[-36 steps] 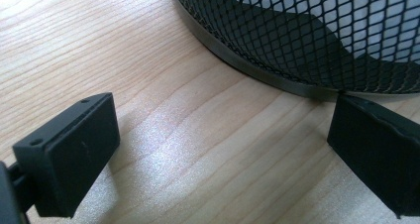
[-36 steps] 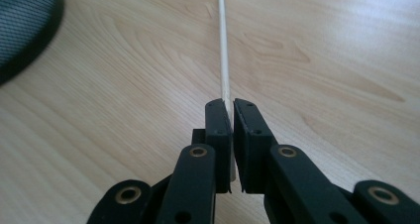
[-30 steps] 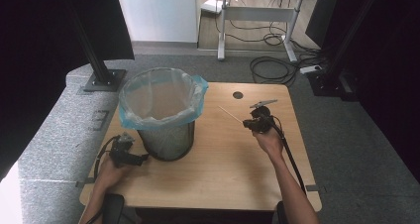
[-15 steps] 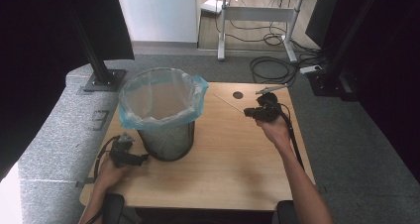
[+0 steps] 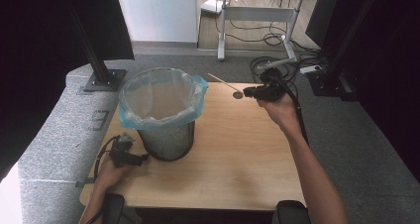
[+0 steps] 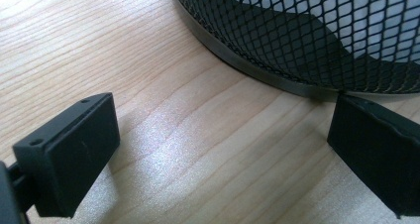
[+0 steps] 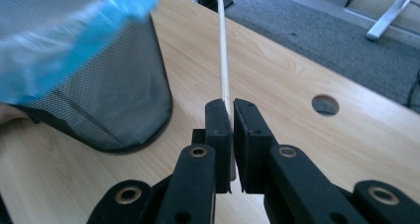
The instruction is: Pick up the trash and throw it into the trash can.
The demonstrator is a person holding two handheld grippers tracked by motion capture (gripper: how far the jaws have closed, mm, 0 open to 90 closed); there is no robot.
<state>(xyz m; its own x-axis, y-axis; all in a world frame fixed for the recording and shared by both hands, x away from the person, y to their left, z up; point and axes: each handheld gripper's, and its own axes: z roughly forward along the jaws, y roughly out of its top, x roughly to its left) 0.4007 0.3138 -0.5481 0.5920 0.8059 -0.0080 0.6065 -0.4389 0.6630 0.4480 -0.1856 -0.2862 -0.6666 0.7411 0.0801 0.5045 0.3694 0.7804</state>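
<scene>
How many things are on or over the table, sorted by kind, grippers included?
Grippers: 2, left gripper open beside the bin, right gripper shut on the stick
Mesh waste bins: 1
Blue bin liners: 1
Wooden sticks: 1
Total: 5

High view overlooks the table [image 5: 233, 154]; both tool cameras sit close above it.

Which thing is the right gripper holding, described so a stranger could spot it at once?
Start at the wooden table with the mesh bin lined in blue plastic. To the bin's right, the right gripper hangs above the far edge, shut on a stick. It is thin, pale, straight wood, pointing toward the bin.
</scene>
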